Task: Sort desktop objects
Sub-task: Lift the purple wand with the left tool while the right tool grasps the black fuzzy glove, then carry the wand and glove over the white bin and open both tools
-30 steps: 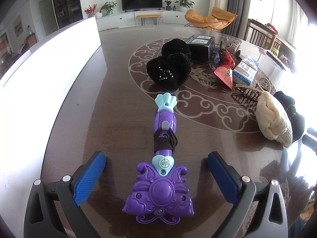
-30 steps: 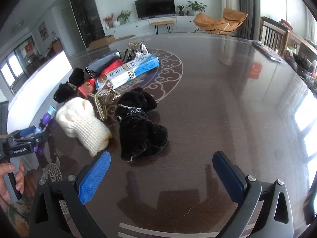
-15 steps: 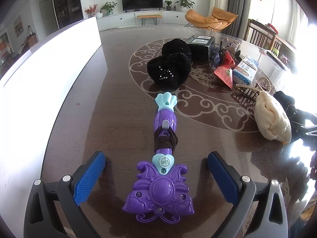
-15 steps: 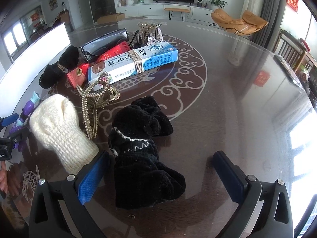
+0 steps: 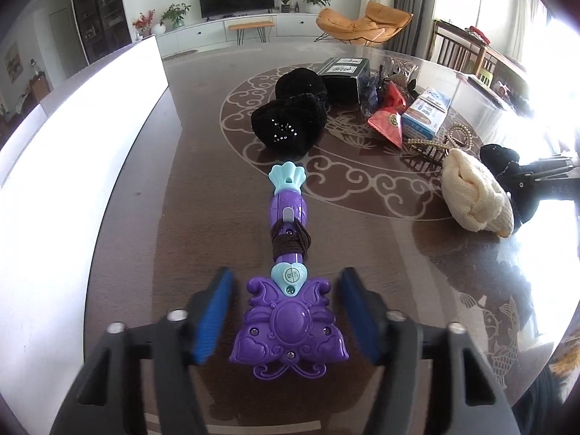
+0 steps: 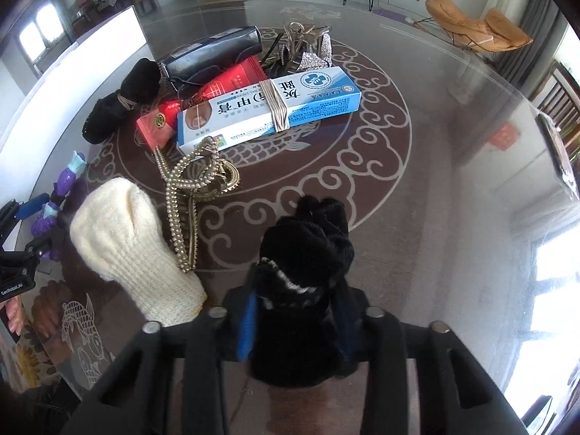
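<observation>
A: Left wrist view: the purple toy wand (image 5: 288, 311) lies on the table (image 5: 145, 195), its winged head between our left gripper (image 5: 286, 313) pads. The jaws have just been closing, yet slim gaps remain each side.

B: Right wrist view: our right gripper (image 6: 294, 317) has just clamped the black glove (image 6: 301, 282) at its cuff; the fabric hides most of both blue pads. The cream mitten (image 6: 130, 253) lies just beside.

free: table (image 6: 453, 166) right half | blocked: clutter pile (image 6: 268, 108) centre-left
</observation>
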### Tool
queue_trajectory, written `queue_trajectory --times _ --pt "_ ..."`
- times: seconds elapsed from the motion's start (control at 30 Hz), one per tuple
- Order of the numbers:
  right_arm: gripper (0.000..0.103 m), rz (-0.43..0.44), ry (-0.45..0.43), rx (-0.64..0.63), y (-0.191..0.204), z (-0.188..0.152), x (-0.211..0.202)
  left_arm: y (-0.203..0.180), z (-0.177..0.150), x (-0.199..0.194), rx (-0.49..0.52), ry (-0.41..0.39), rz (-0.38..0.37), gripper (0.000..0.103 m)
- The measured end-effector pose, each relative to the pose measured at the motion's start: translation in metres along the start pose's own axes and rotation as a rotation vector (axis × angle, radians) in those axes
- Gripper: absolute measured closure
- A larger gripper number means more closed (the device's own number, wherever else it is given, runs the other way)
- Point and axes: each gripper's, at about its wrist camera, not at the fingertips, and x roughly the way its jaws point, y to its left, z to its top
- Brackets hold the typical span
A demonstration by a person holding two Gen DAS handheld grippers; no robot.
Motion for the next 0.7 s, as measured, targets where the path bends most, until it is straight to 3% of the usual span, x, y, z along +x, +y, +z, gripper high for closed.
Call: queue_trajectory --times 0.17,0.37,0.47,0.57,0.7 --pt "0.069 0.003 -0.038 -0.011 0.009 -0.026 -0.019 0.023 -0.017 -0.021 -0.12 -0.047 -0.122 0.059" --pt "0.069 -0.009 -0.111 -0.009 0.01 -0.07 -0.055 0.041 -0.034 -0.067 -0.193 -0.168 -0.156 0.059" --pt "0.069 0.028 -0.135 -0.003 0.019 -0.084 -0.068 0.048 -0.034 -0.093 -0.209 -0.229 -0.152 0.059" --pt "0.069 0.073 -0.159 -0.04 0.046 -0.08 -0.08 0.068 -0.032 -0.122 -0.268 -0.285 -0.158 0.059" --pt "0.069 0.16 -0.227 -0.142 0.112 -0.045 -0.101 0.113 -0.027 -0.167 -0.328 -0.354 -0.114 0.059"
